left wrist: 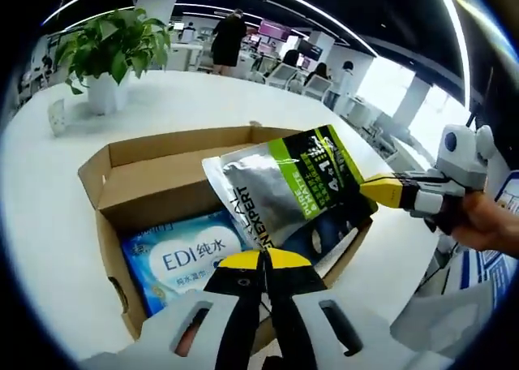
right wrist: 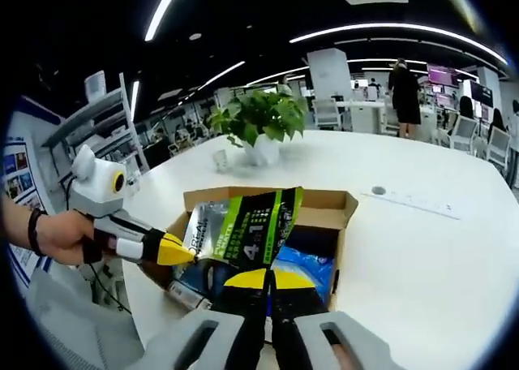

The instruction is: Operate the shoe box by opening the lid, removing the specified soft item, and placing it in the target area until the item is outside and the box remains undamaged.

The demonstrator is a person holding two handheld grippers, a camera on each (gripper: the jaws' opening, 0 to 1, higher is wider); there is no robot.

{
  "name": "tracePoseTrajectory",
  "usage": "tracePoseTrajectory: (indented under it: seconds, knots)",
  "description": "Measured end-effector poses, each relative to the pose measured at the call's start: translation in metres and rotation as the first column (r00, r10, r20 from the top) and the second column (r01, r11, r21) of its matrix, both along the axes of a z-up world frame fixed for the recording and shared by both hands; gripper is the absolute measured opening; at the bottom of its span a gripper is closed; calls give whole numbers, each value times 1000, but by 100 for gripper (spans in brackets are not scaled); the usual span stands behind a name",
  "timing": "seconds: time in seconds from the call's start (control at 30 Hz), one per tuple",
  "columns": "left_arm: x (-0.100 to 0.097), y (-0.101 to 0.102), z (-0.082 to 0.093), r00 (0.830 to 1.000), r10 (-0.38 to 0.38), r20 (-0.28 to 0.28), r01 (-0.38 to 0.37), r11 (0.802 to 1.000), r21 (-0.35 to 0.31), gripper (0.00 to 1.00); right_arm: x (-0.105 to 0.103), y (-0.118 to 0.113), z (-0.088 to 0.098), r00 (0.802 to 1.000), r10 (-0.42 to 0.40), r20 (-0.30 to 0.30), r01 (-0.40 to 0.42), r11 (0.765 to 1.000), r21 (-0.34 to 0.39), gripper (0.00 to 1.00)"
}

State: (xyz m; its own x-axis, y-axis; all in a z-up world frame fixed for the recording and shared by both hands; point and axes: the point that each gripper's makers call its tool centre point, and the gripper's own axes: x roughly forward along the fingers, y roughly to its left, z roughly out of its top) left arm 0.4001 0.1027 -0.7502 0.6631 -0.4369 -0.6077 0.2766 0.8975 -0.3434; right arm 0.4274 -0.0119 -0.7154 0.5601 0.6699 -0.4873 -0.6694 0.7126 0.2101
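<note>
An open cardboard shoe box (left wrist: 154, 183) (right wrist: 324, 204) sits on a white table. Above it hangs a silver and green pouch (left wrist: 280, 187) (right wrist: 247, 224), held at both ends. My left gripper (left wrist: 263, 258) (right wrist: 185, 253) is shut on the silver end. From the right, my right gripper (left wrist: 371, 190) (right wrist: 268, 277) is shut on the pouch's green end. Inside the box lies a blue wipes pack (left wrist: 186, 260) (right wrist: 304, 268), with a dark item (left wrist: 324, 236) beside it, partly hidden by the pouch.
A potted plant (left wrist: 109, 58) (right wrist: 261, 122) stands on the round white table (left wrist: 195, 102) (right wrist: 422, 248) beyond the box. A small white block (left wrist: 55, 117) sits near it. Chairs, desks and people fill the office behind. A hand (right wrist: 53, 236) holds the left gripper.
</note>
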Motion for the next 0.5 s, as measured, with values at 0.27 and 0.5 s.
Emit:
tracePoseTrajectory:
  seconds: [0.27, 0.5]
  knots:
    - [4, -22, 10, 998, -59, 23, 58, 998, 38, 0, -5, -25, 6, 999, -36, 7, 36, 999, 12, 0]
    - [6, -51, 18, 992, -115, 44, 113, 993, 46, 0, -14, -57, 4, 996, -92, 0, 92, 996, 3, 0]
